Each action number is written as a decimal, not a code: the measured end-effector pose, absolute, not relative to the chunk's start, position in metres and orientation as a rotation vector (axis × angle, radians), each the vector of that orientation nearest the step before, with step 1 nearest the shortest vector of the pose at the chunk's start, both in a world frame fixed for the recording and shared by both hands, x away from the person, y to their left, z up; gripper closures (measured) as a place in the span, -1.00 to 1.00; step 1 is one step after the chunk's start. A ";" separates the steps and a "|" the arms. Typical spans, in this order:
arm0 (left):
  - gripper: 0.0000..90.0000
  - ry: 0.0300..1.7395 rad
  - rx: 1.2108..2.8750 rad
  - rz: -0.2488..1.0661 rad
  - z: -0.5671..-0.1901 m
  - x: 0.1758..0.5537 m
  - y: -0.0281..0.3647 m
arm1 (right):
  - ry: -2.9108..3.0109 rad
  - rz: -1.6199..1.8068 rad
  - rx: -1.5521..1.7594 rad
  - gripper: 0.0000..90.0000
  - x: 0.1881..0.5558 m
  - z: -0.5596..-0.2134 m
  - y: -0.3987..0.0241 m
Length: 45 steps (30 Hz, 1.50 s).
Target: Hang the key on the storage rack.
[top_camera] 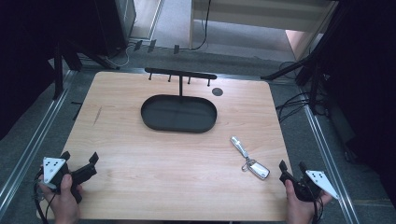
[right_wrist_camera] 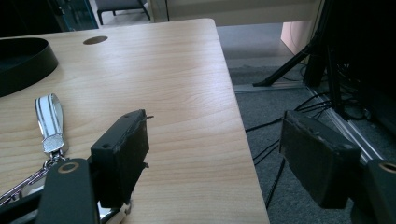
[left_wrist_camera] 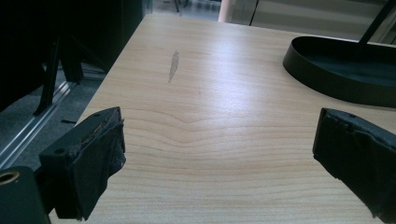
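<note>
The key fob with its striped strap (top_camera: pixel 249 158) is lying flat on the wooden desk (top_camera: pixel 154 163), to the right of and nearer the person than the black oval tray (top_camera: pixel 179 114), well apart from it. The strap end is pointing toward the tray; the silver fob end is lying nearer the desk's front edge. In the right gripper view the strap (right_wrist_camera: pixel 48 122) is showing just beside the left-hand jaw, with its ring and chain running down behind that jaw.

The right gripper (top_camera: pixel 292 173) is hovering at the desk's right front corner, near the key fob but not touching it; its jaws are standing apart with nothing between them (right_wrist_camera: pixel 215 161). The left gripper (top_camera: pixel 80 161) is sitting at the left front corner, far from the tray, jaws spread wide over bare wood (left_wrist_camera: pixel 217 154).

From the tray's far rim a thin post is rising to a black hook bar (top_camera: pixel 180 73). A dark round hole (top_camera: pixel 217 91) is lying in the desk just right of the tray's far end.
</note>
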<state>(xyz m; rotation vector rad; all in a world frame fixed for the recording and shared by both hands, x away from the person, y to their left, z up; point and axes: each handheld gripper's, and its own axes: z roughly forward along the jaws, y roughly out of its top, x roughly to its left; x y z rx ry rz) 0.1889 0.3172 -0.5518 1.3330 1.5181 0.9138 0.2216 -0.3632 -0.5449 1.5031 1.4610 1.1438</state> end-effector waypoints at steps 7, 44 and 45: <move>-0.95 1.525 1.317 0.905 -0.552 0.189 0.319 | 1.456 1.121 1.488 -0.35 0.220 -0.544 -0.360; -0.95 1.534 1.306 0.906 -0.552 0.188 0.320 | 1.916 0.968 1.186 -0.13 0.266 -0.488 -0.296; -0.95 1.534 1.305 0.906 -0.552 0.188 0.320 | 1.935 0.955 1.176 -0.11 0.268 -0.487 -0.294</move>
